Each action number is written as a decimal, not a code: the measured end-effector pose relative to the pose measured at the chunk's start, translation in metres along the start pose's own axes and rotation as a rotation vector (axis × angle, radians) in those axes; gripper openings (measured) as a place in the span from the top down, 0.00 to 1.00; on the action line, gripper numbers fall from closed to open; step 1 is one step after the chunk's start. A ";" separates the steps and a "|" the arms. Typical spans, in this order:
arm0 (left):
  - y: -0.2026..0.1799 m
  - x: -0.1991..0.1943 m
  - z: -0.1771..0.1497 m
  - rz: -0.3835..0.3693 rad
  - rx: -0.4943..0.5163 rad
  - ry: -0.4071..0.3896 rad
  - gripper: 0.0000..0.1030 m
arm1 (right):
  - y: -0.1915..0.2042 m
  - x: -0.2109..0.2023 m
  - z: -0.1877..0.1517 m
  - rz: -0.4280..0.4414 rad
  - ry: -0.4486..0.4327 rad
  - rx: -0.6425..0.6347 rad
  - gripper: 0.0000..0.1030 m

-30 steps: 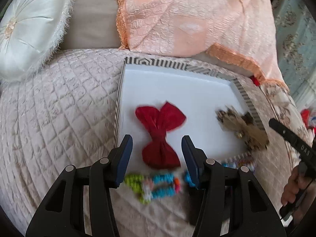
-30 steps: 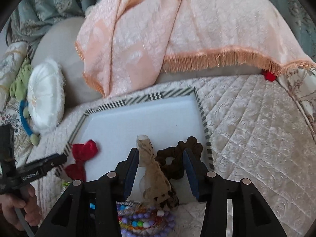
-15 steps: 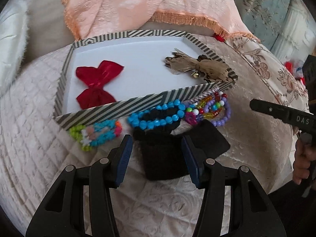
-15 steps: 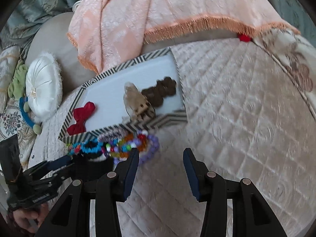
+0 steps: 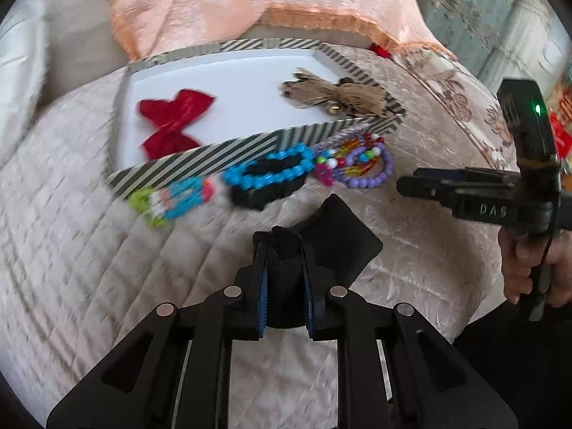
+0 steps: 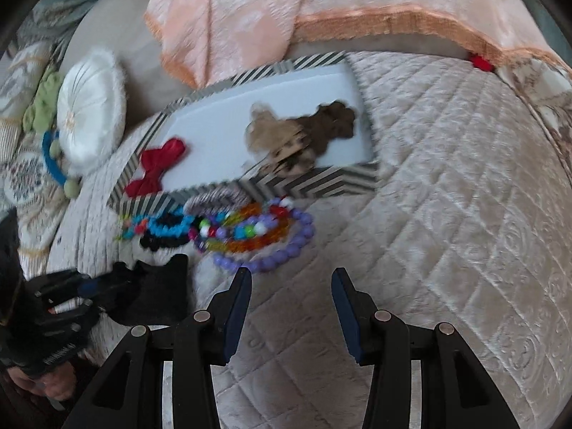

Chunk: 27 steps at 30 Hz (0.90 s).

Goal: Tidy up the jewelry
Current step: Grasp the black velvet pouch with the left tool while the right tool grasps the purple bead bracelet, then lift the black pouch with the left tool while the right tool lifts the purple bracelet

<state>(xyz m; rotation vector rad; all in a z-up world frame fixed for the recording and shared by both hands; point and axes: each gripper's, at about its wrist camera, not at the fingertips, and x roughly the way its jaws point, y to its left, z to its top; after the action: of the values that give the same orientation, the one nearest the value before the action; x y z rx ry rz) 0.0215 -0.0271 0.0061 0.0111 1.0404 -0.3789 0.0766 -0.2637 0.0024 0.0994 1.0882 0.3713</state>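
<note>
Black pouch pinched, ready for filling

My left gripper (image 5: 284, 268) has just closed on the black fabric pouch (image 5: 336, 246); right gripper (image 6: 290, 298) hangs open, empty, near the purple bead bracelet (image 6: 282, 254).

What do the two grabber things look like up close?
Both are black plastic, with jointed arms pinned by round silver rivets and two flat fingers lined with blue pads. The left gripper and right gripper match. Seen from the side, the right one carries pale raised letters, a small green light and a thin black cable.
</note>
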 end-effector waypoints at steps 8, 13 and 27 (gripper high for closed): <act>0.025 0.005 -0.005 0.025 -0.136 0.031 0.85 | 0.007 0.007 0.003 -0.036 -0.024 -0.008 0.57; 0.020 0.013 -0.004 0.059 -0.121 0.030 0.76 | -0.003 0.020 0.016 -0.090 -0.044 0.043 0.57; 0.005 0.022 -0.008 0.091 -0.086 0.016 0.54 | 0.017 -0.019 0.006 -0.165 -0.130 -0.122 0.92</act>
<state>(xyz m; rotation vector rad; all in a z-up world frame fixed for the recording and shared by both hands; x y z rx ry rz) 0.0262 -0.0274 -0.0180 -0.0155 1.0669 -0.2519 0.0701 -0.2536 0.0257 -0.0734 0.9360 0.2783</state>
